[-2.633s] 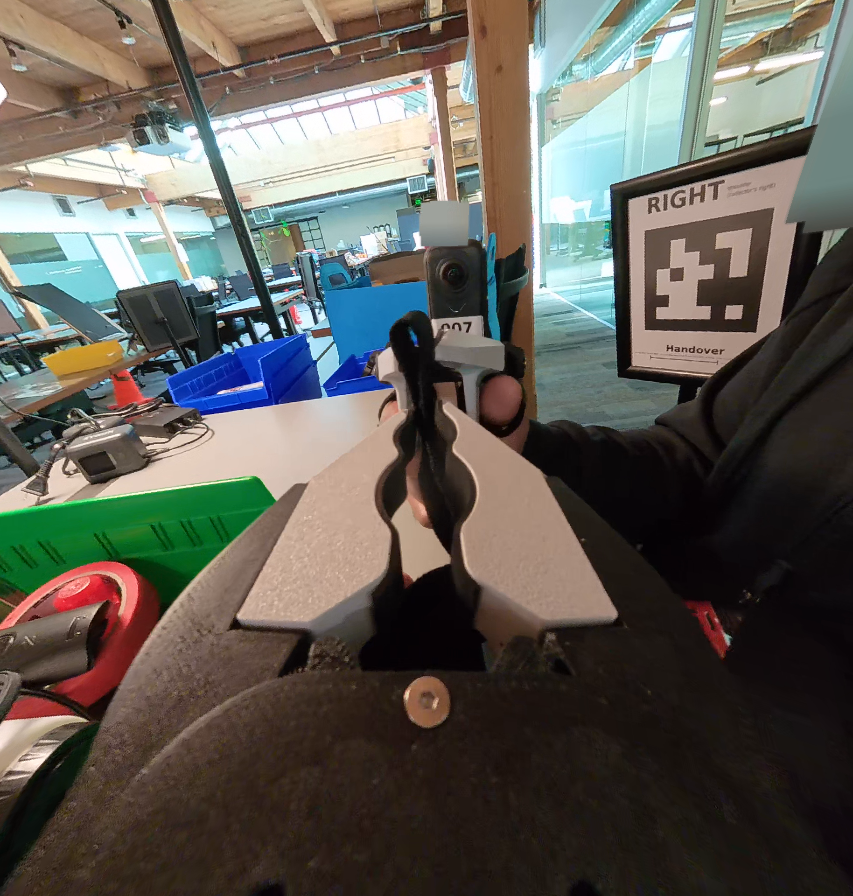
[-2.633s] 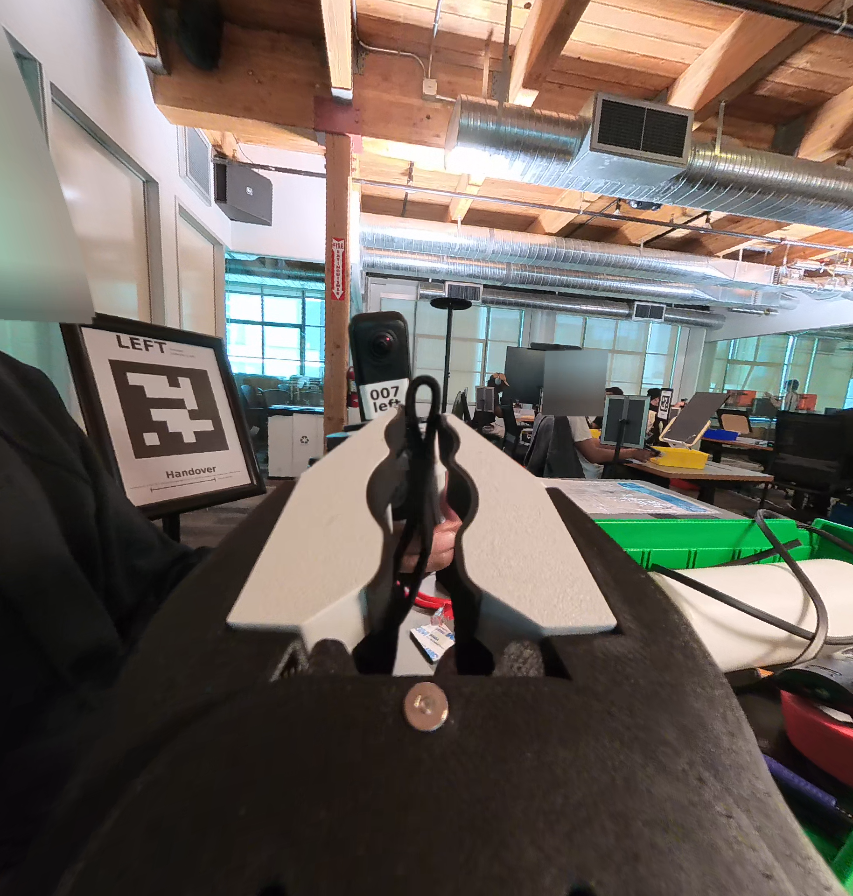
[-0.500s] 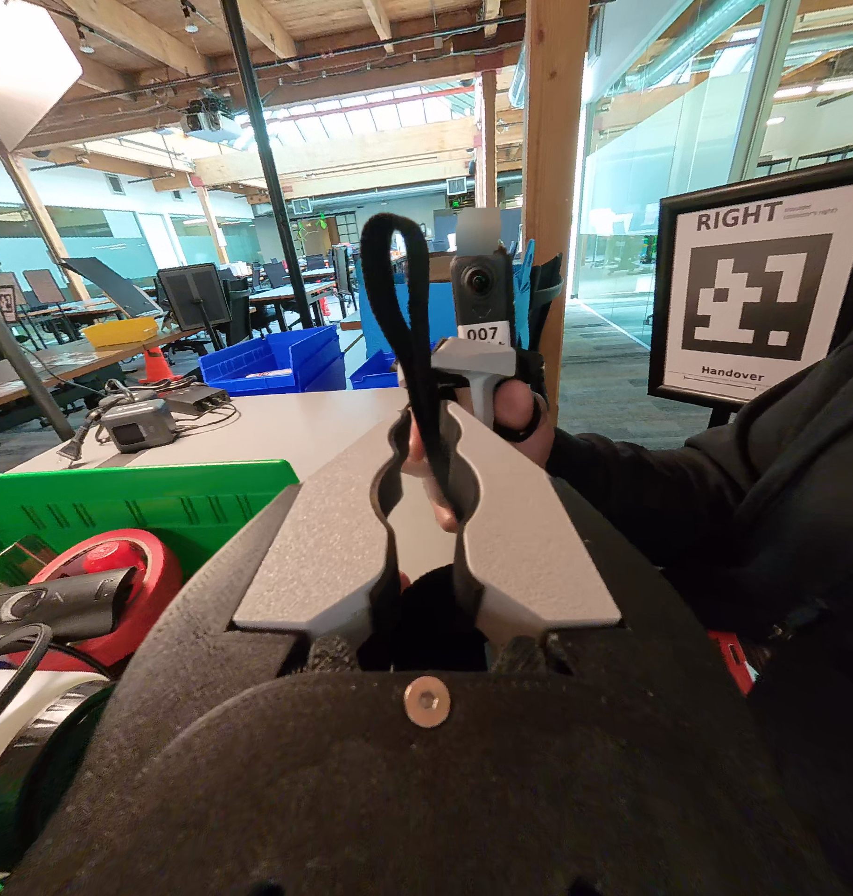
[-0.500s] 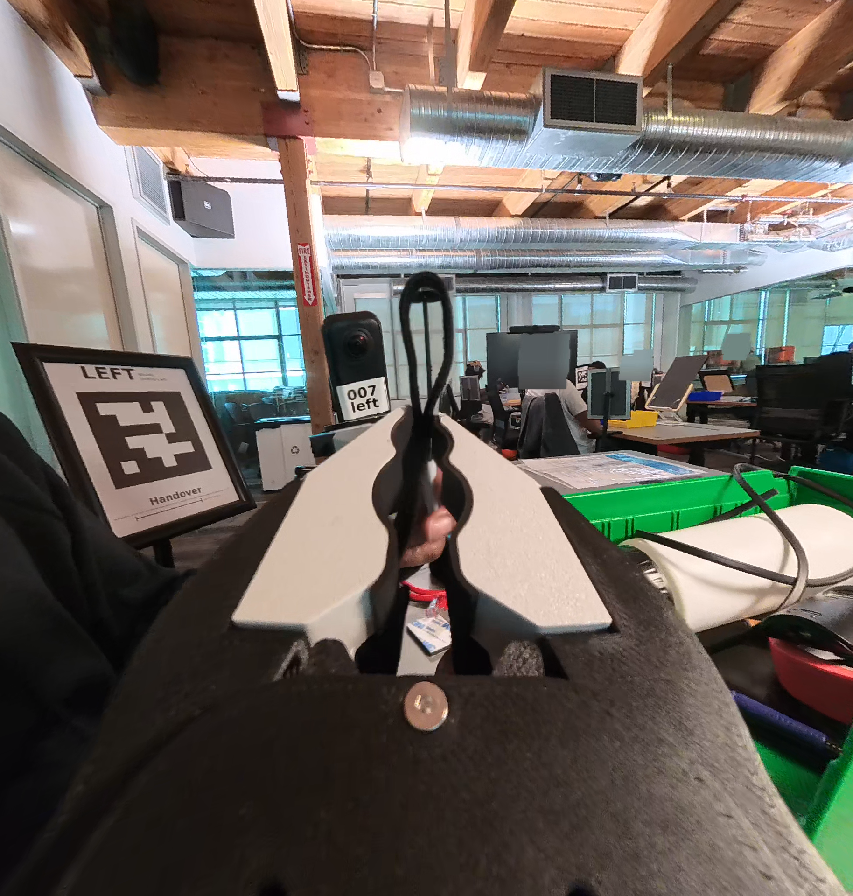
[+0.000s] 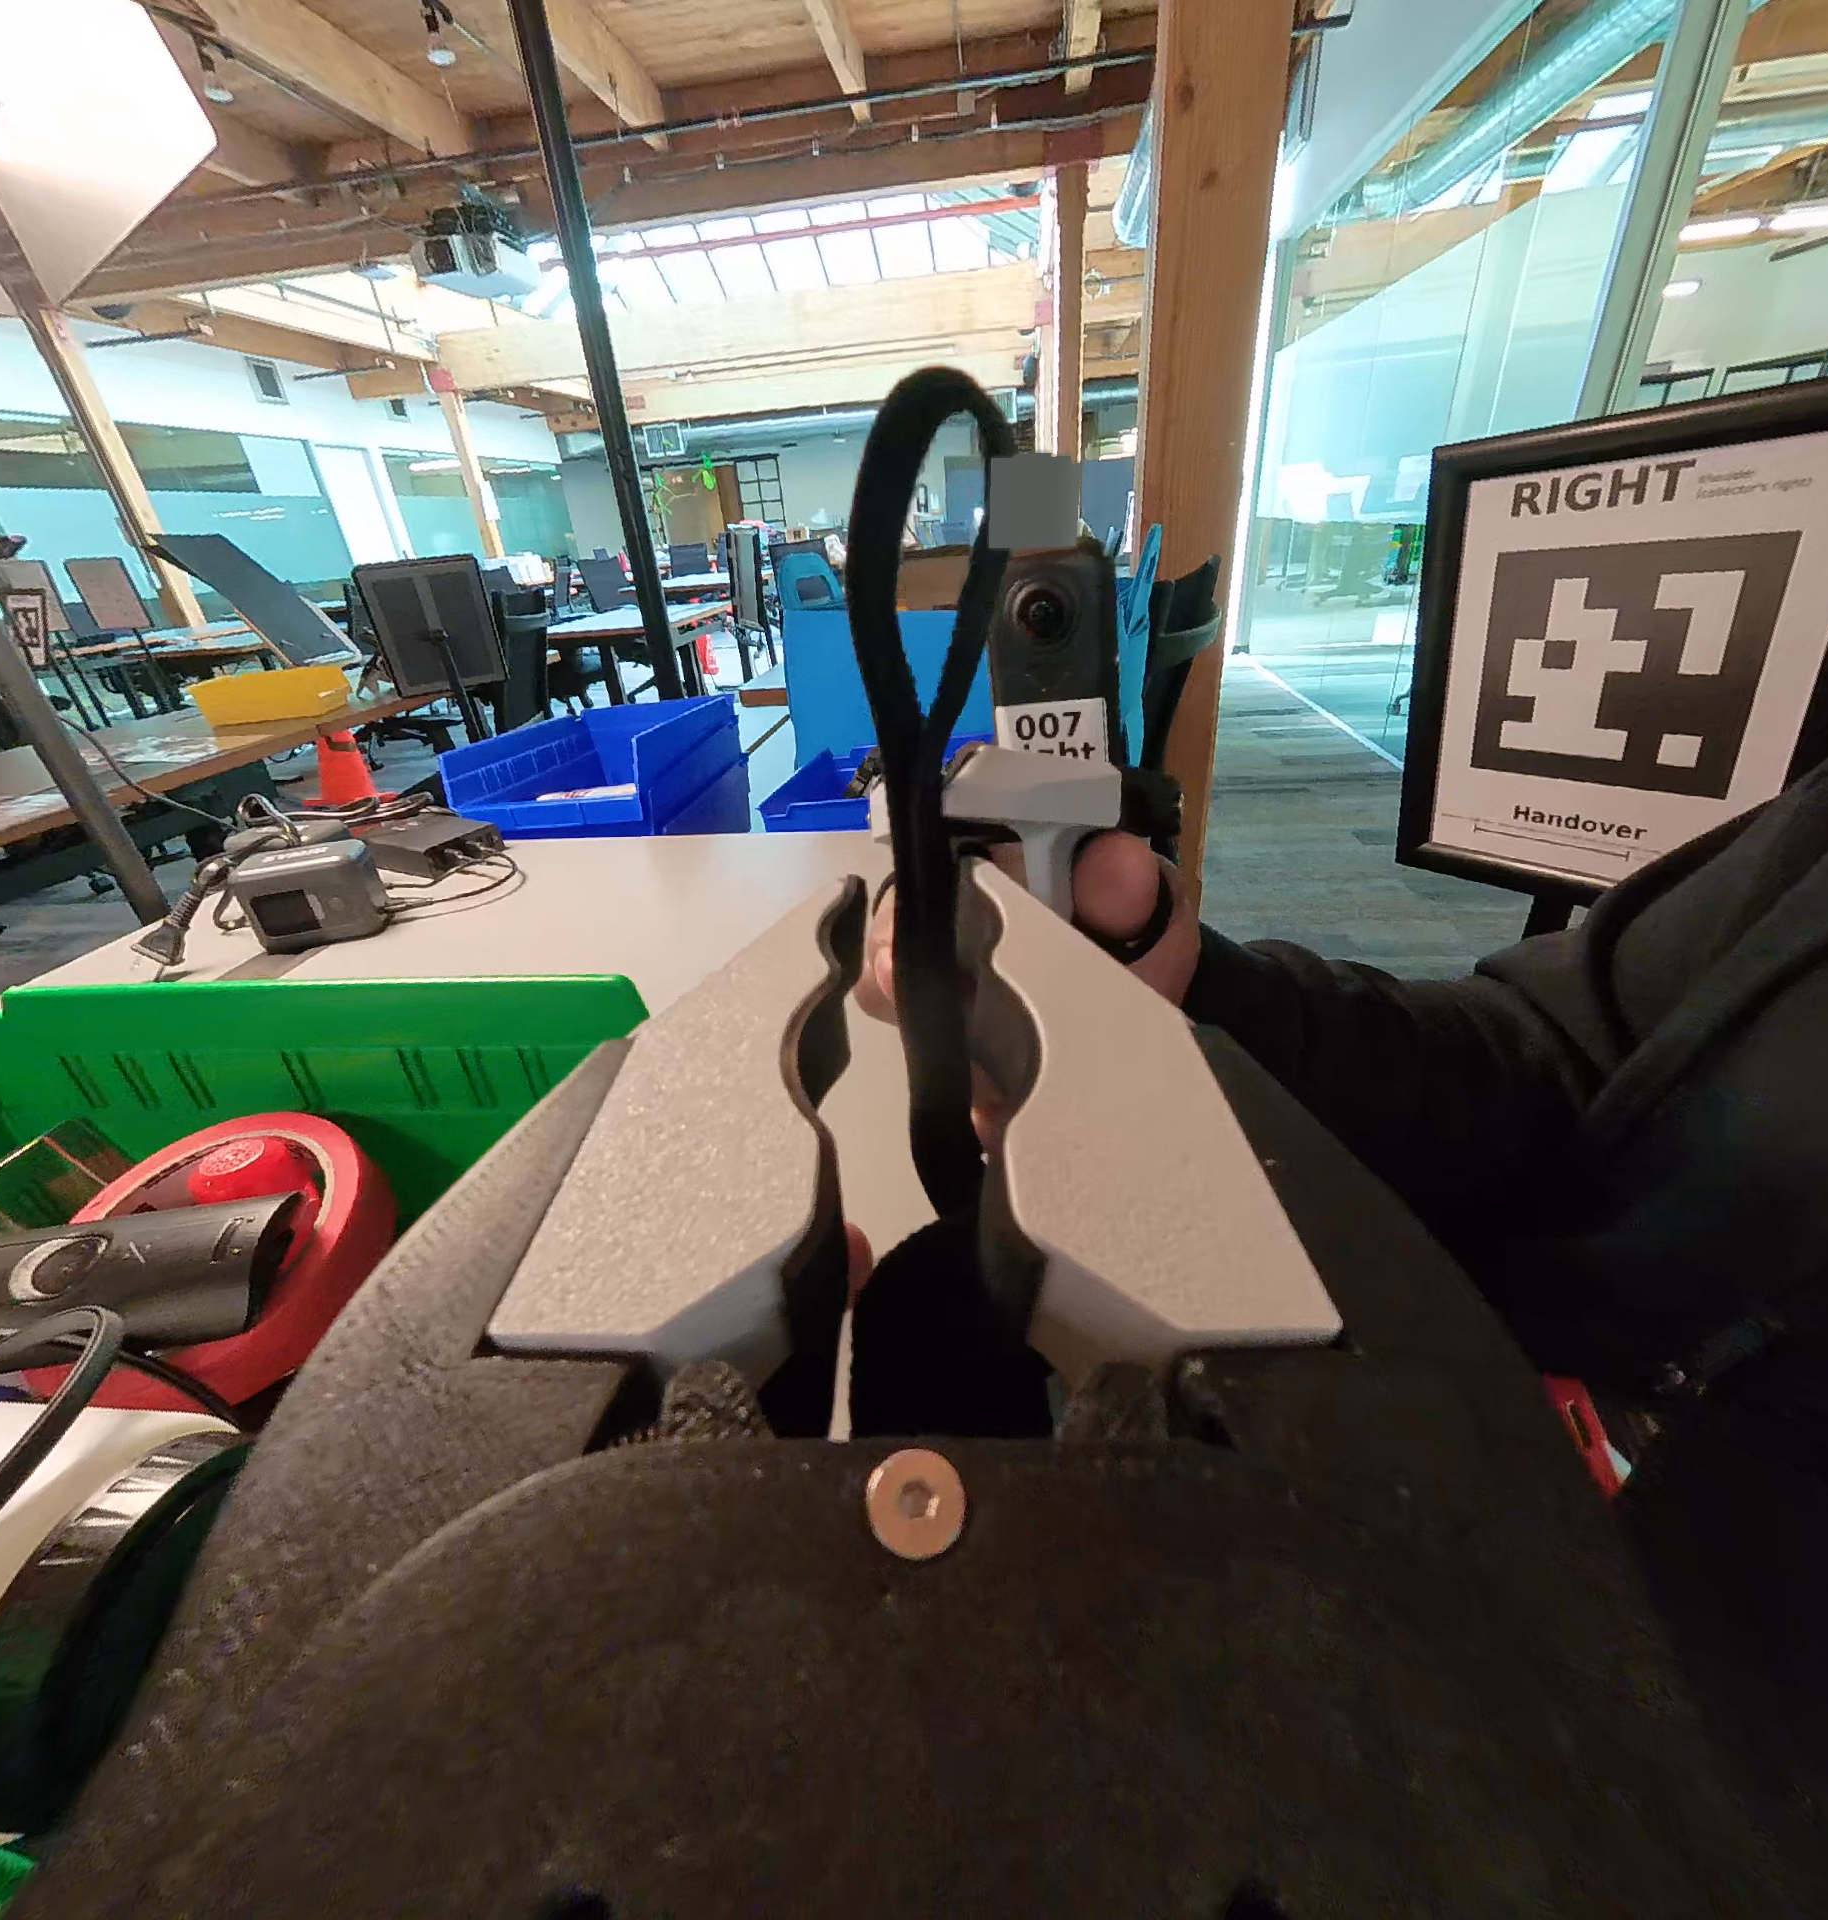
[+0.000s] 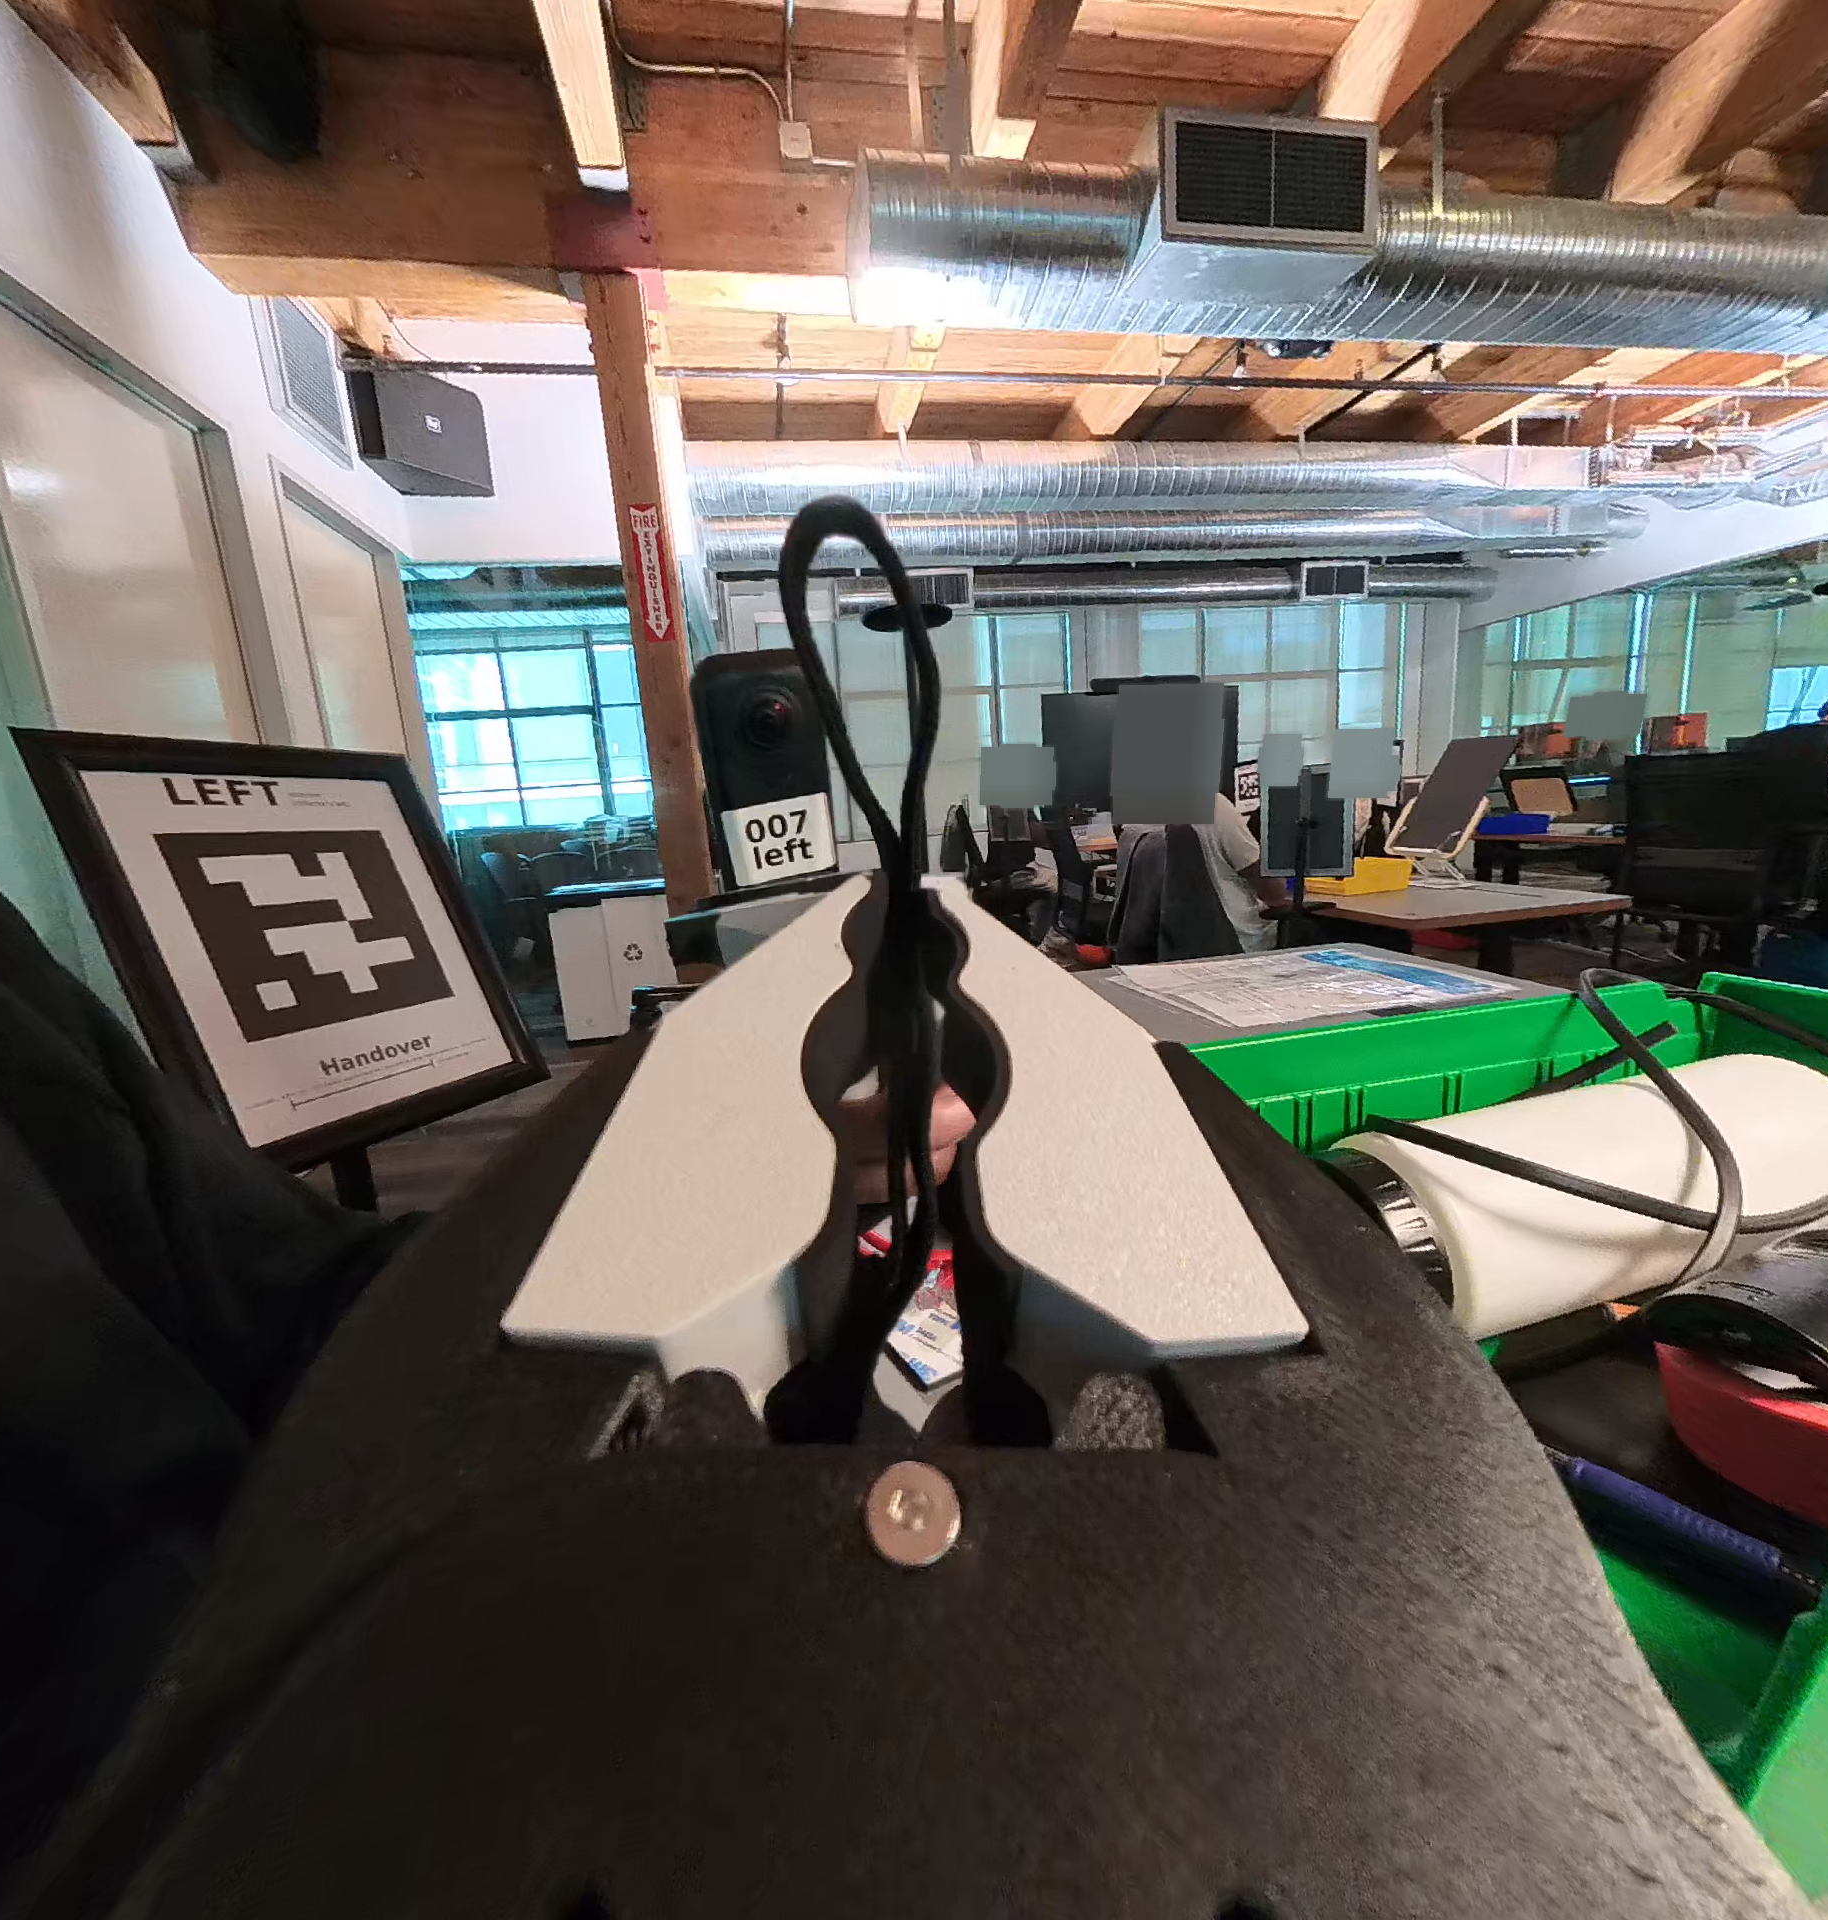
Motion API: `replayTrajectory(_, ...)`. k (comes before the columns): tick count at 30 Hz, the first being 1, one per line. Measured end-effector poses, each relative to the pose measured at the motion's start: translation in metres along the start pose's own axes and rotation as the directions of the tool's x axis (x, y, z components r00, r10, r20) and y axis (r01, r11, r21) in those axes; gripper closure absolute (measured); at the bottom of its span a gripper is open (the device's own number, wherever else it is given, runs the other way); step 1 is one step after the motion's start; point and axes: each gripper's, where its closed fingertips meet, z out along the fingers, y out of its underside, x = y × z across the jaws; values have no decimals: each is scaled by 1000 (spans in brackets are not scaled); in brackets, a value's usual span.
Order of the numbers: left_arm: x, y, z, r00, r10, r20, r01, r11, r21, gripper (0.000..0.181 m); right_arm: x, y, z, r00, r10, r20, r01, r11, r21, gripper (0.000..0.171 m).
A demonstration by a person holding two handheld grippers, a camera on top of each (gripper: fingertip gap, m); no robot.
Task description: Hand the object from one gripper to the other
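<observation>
Left wrist view: left gripper stands parted, black cord loop rising free through the gap; draw it straight back without snagging. Right wrist view: right gripper clamps the cord at its tips; hold firm.

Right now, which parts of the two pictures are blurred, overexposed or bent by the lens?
Left wrist view: the black cord is sharp, the ceiling lamp panel is blown out white, and the wooden post bows. Right wrist view: glare under the metal duct; the green bin curves at the edge.
</observation>
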Motion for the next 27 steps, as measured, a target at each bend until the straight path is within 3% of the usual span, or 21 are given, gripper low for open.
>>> replayTrajectory(5,1,-5,-1,1000,18,-1,-18,999,27,175,2,0,0,1000,21,-5,-21,1000,2,156)
replayTrajectory(14,0,-2,-3,1000,-11,-8,11,1000,11,166,1,0,0,1000,11,-1,-11,1000,0,164)
replayTrajectory(19,-1,-10,-5,1000,6,-1,-6,999,51,175,1,3,1,999,35,7,-35,999,-14,150)
replayTrajectory(23,-2,-15,-8,1000,-7,-2,7,997,81,176,-3,14,5,1000,6,16,-5,997,-71,163)
replayTrajectory(27,0,-15,-7,1000,-17,-14,18,996,84,172,-2,13,5,1000,-12,10,13,997,-71,165)
